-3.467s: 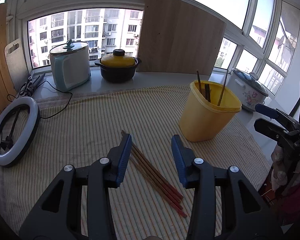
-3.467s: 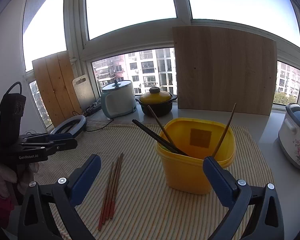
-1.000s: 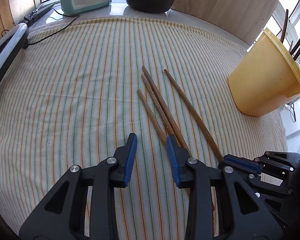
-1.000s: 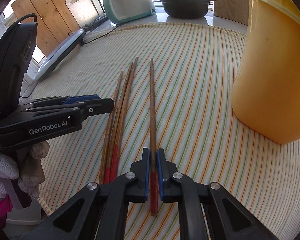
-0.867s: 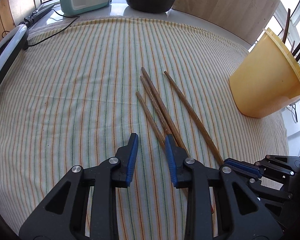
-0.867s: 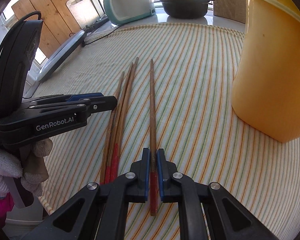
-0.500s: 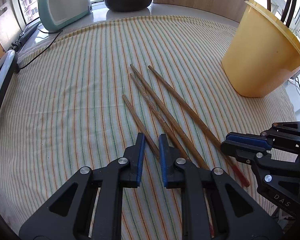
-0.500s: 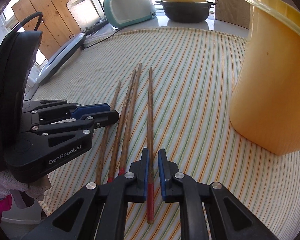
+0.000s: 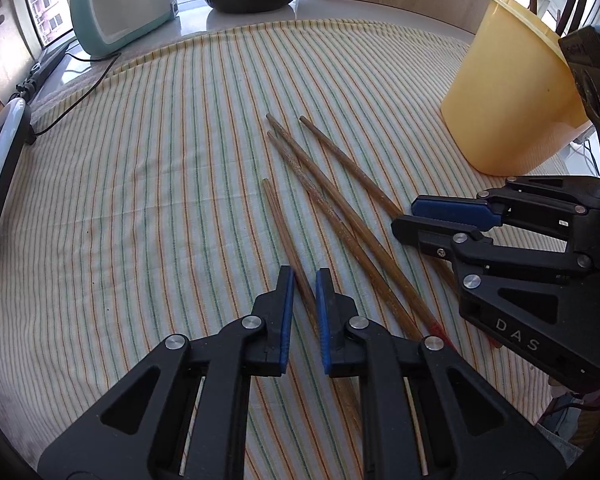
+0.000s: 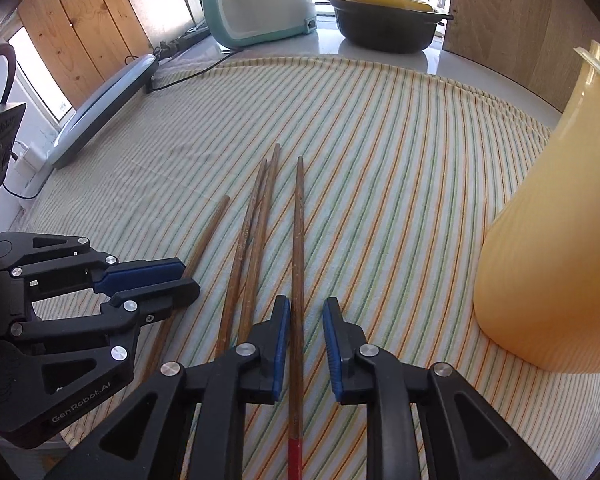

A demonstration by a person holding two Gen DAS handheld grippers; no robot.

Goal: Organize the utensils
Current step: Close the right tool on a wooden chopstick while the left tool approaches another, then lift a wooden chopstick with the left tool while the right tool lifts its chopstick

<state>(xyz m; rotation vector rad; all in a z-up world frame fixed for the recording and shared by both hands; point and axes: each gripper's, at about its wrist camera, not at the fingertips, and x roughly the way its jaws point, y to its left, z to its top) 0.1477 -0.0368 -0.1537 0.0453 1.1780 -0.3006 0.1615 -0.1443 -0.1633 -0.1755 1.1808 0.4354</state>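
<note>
1. Chopsticks, dark and brown, are poking up out of the yellow plastic tub (image 9: 512,108), which is standing at the right edge of the striped cloth (image 9: 160,184).
2. Four brown wooden chopsticks (image 10: 260,216) are lying loose on the cloth; one is showing a red end.
3. The left gripper (image 9: 302,280) is sitting narrow around the shortest-looking chopstick (image 9: 280,224).
4. The right gripper (image 10: 306,312) is opening, its pads clear of the red-tipped chopstick (image 10: 298,264) between them.
</note>
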